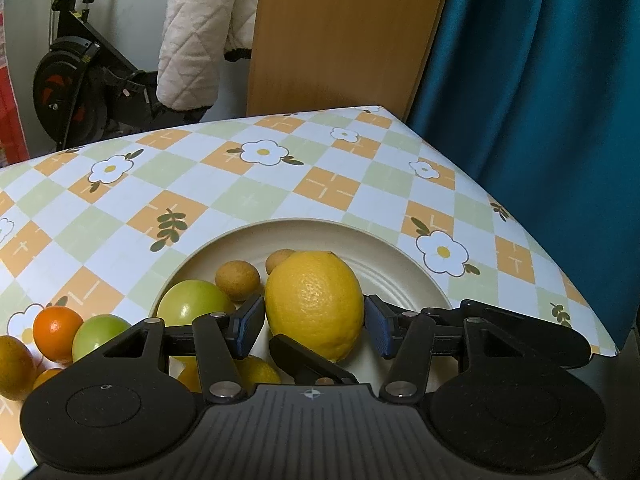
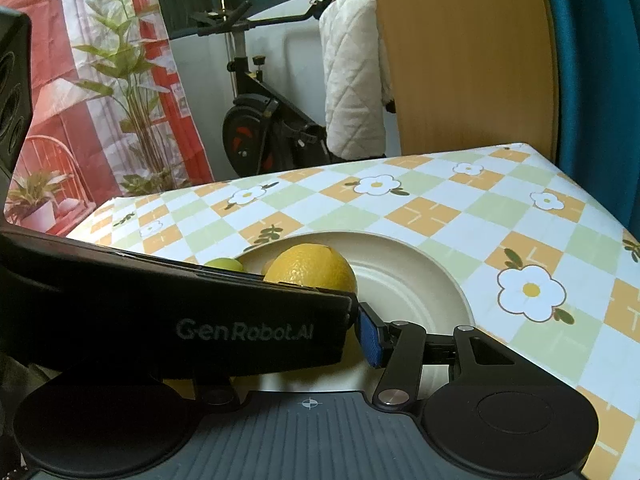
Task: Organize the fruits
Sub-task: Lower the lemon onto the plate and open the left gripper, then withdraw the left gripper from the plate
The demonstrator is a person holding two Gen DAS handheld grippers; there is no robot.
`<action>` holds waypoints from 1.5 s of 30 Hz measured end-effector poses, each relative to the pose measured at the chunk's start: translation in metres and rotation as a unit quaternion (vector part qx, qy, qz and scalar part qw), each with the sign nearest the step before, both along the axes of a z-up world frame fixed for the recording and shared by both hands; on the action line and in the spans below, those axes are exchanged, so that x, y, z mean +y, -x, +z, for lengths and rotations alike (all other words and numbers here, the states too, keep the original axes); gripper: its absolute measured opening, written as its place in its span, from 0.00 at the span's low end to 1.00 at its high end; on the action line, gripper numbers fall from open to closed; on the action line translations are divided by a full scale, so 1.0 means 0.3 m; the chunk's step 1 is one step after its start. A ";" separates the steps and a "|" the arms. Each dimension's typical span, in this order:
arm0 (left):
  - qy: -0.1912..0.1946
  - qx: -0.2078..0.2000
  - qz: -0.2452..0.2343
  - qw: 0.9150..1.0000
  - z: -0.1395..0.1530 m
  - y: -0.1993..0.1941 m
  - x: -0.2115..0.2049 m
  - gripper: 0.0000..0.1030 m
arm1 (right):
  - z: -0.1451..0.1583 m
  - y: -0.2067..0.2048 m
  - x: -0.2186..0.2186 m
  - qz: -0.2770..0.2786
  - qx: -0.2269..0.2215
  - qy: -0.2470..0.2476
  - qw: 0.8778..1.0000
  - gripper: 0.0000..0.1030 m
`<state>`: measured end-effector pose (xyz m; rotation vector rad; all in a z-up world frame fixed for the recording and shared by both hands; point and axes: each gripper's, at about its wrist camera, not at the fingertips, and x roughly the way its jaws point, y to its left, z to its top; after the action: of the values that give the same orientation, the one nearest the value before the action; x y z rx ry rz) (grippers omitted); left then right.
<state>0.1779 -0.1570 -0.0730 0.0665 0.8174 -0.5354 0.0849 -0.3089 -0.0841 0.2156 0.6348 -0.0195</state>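
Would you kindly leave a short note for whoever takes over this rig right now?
Left tool: pads against both sides of the lemon, at the plate.
Right tool: one finger hidden; state unclear.
Done: green fruit and small brown fruits sit in the plate.
Left: release the lemon; the orange and second green fruit lie on the tablecloth.

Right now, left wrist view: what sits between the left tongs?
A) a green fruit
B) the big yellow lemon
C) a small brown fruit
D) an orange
B: the lemon fills the gap between the two blue pads of the left tongs, over the cream plate; the green fruit and the small brown fruit lie to its left, outside the tongs.
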 end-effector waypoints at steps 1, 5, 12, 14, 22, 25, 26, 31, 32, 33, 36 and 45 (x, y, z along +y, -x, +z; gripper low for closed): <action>0.000 0.001 0.000 1.000 0.000 0.000 0.000 0.56 | 0.001 -0.001 0.003 0.000 0.001 0.002 1.000 0.47; 0.001 -0.001 0.003 1.000 0.007 0.005 0.003 0.56 | 0.008 -0.008 0.013 0.000 0.008 0.010 1.000 0.47; 0.009 -0.009 0.017 1.000 0.039 0.017 0.036 0.56 | 0.033 0.001 0.030 -0.004 0.014 0.022 1.000 0.50; 0.011 -0.013 0.021 1.000 0.050 0.024 0.049 0.56 | 0.041 0.012 0.038 -0.006 0.014 0.023 1.000 0.51; 0.017 -0.024 0.033 0.999 0.080 0.064 0.112 0.56 | 0.078 0.059 0.080 -0.005 0.011 0.035 0.999 0.51; 0.018 -0.028 0.040 0.999 0.088 0.080 0.147 0.56 | 0.094 0.074 0.105 -0.003 0.009 0.039 0.999 0.51; 0.019 -0.028 0.043 0.998 0.089 0.086 0.161 0.56 | 0.100 0.077 0.115 0.000 0.008 0.040 0.999 0.51; 0.018 -0.029 0.059 0.998 0.088 0.106 0.228 0.56 | 0.117 0.089 0.170 0.011 0.006 0.048 0.999 0.51; 0.019 -0.029 0.063 0.997 0.088 0.109 0.242 0.56 | 0.119 0.090 0.182 0.013 0.006 0.050 0.999 0.50; 0.019 -0.029 0.066 0.997 0.089 0.111 0.256 0.56 | 0.121 0.092 0.194 0.016 0.005 0.051 0.999 0.50; 0.021 -0.032 0.074 0.997 0.095 0.121 0.296 0.56 | 0.131 0.096 0.229 0.024 0.004 0.055 0.998 0.50; 0.020 -0.041 0.087 0.995 0.115 0.153 0.395 0.56 | 0.161 0.103 0.300 0.039 -0.004 0.059 0.997 0.50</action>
<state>0.1320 -0.0386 -0.0384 -0.0192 0.7233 -0.3819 0.0540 -0.2189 -0.0359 0.0766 0.6315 0.0184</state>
